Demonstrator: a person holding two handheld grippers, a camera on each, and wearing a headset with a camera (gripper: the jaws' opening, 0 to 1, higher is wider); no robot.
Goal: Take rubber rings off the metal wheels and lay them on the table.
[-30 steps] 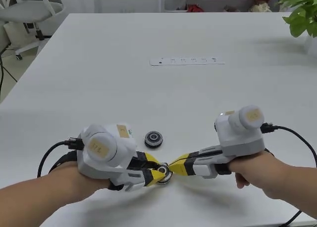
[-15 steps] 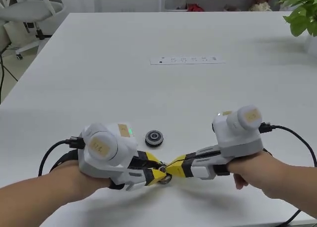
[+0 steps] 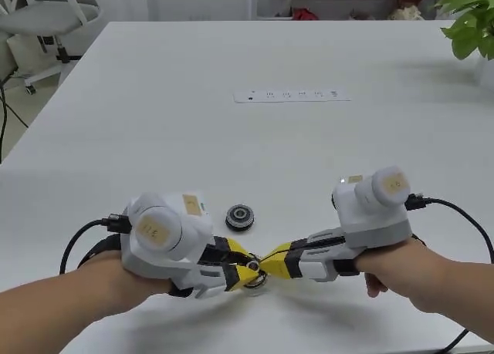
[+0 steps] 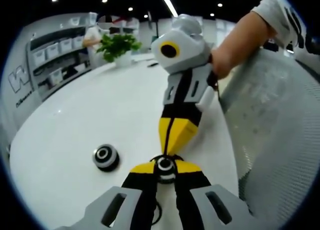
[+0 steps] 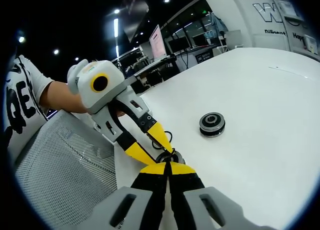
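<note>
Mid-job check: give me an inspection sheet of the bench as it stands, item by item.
Surface: white table, mostly bare.
Job's things: held wheel sits between both grippers' tips. The second wheel, dark outer ring on, lies free just beyond them.
Clutter: white socket strip farther back on the table.
Grippers: left gripper has its jaws shut on the held wheel. Right gripper has its jaws shut at that wheel's edge; whether they pinch the ring is unclear.
Cables: left cable and right cable, both black, trail back from the grippers.
Surroundings: plant at the far right, office chair at the far left.
</note>
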